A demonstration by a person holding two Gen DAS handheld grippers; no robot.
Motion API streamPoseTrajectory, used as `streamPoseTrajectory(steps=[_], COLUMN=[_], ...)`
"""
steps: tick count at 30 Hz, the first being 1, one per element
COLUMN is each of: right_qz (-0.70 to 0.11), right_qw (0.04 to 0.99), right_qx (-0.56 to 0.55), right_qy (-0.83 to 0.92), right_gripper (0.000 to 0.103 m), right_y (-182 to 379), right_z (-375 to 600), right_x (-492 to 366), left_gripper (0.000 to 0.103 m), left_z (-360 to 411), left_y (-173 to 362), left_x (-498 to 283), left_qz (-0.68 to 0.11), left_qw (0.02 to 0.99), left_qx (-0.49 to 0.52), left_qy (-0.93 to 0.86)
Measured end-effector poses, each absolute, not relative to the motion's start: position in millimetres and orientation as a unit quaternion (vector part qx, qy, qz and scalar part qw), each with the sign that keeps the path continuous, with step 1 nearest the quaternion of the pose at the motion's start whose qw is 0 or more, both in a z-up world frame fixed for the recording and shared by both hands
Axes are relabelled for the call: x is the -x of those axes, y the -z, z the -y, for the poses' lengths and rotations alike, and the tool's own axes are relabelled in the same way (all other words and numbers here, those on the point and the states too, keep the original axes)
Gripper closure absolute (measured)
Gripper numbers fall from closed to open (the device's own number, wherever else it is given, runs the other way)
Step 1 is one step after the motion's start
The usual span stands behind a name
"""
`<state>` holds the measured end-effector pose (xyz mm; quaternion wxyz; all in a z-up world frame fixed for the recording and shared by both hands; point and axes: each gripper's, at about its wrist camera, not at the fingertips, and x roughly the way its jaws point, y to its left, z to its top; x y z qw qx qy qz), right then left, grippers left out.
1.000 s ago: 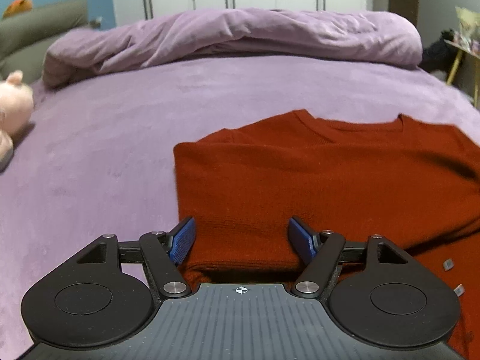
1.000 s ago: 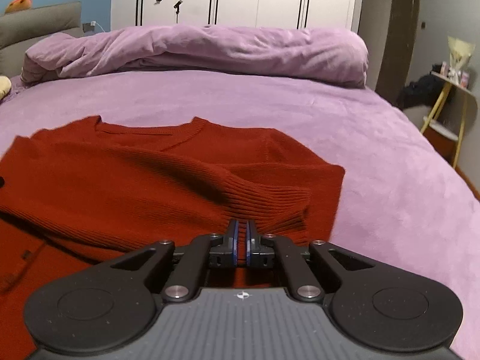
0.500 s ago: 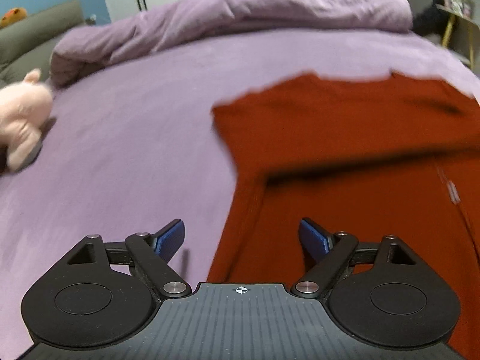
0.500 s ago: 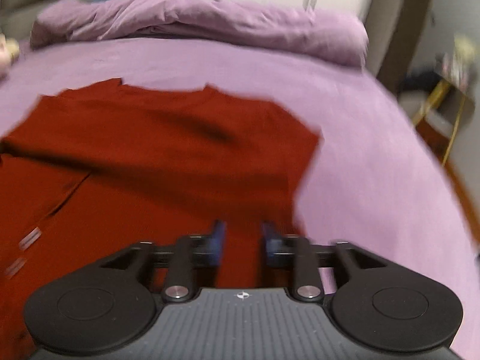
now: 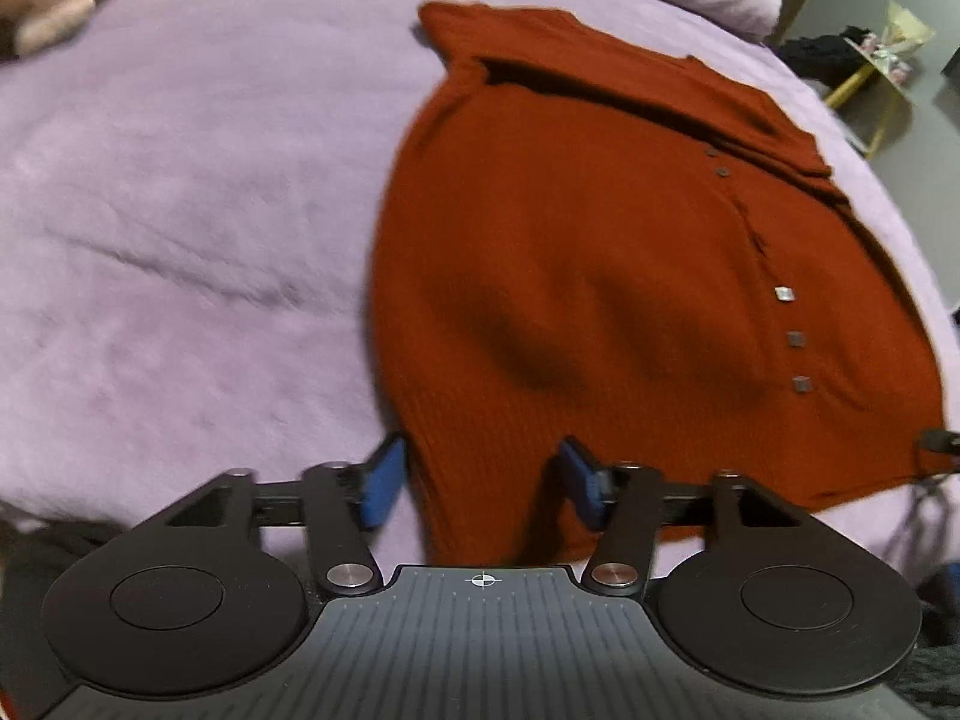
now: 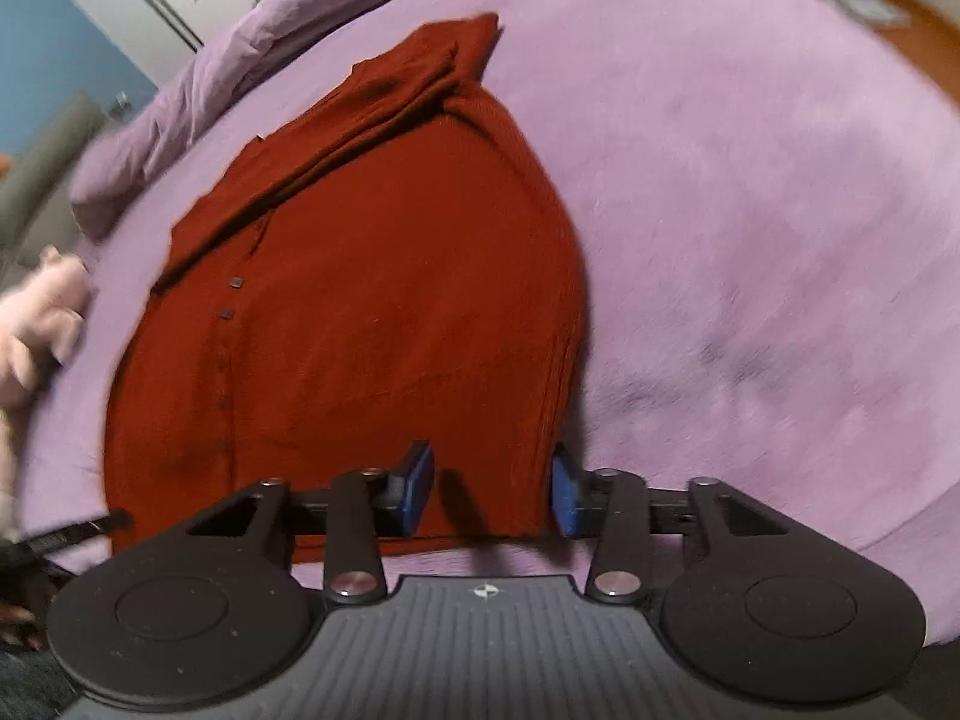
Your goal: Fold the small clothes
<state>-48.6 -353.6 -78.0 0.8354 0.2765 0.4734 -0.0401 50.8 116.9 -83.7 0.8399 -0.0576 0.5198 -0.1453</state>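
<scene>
A rust-red buttoned cardigan lies flat on the purple bed, its sleeves folded across the top. It also shows in the right wrist view. My left gripper is open at the cardigan's near left hem corner, with the hem between its blue pads. My right gripper is open at the near right hem corner, also with cloth between its pads. Neither grips the cloth.
The purple bedspread spreads all round the cardigan. A pink plush toy lies to the left. A rumpled purple duvet lies at the far end. A small yellow-legged table stands beside the bed.
Both grippers pulled back from the folded sleeves to the near hem. The right gripper let go of the sleeve cuff and opened wide. The left stayed open.
</scene>
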Motion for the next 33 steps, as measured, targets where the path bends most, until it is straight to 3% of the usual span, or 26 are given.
streamPoseTrajectory(steps=[4,6,10,15,22,26,28,29,31,33], right_qz=[-0.477,-0.474,-0.466,-0.403,-0.335,-0.348,-0.366,-0.362,-0.351,-0.361], right_qw=[0.821,0.815,0.81,0.837,0.894,0.909,0.912,0.919,0.93,0.929], right_qx=[-0.31,-0.33,-0.355,-0.368,-0.298,-0.228,-0.171,-0.138,-0.084,-0.055], right_qy=[0.043,0.039,0.021,-0.028,-0.013,0.036,0.065,0.073,0.068,0.063], right_gripper=[0.088,0.095,0.098,0.098,0.098,0.098,0.093,0.092,0.07,0.067], right_y=[90,92,93,65,31,39,42,41,41,48], right_z=[361,364,368,371,356,343,336,332,327,328], right_x=[47,48,46,21,-59,-97,-108,-107,-103,-103], left_gripper=[0.068,0.093,0.094,0.095,0.095,0.085,0.07,0.053,0.048,0.048], left_z=[-119,-122,-123,-126,-97,-84,-86,-87,-89,-88], left_y=[89,88,76,32,12,29,33,35,39,47], left_x=[-57,-61,-66,-96,-158,-178,-177,-175,-173,-178], left_qz=[-0.529,-0.533,-0.522,-0.449,-0.386,-0.39,-0.377,-0.368,-0.358,-0.366], left_qw=[0.834,0.828,0.827,0.859,0.907,0.912,0.917,0.922,0.927,0.922], left_qx=[0.055,0.068,0.101,0.157,0.106,0.07,0.071,0.061,0.025,-0.01], left_qy=[0.149,0.161,0.183,0.189,0.13,0.103,0.108,0.107,0.113,0.125])
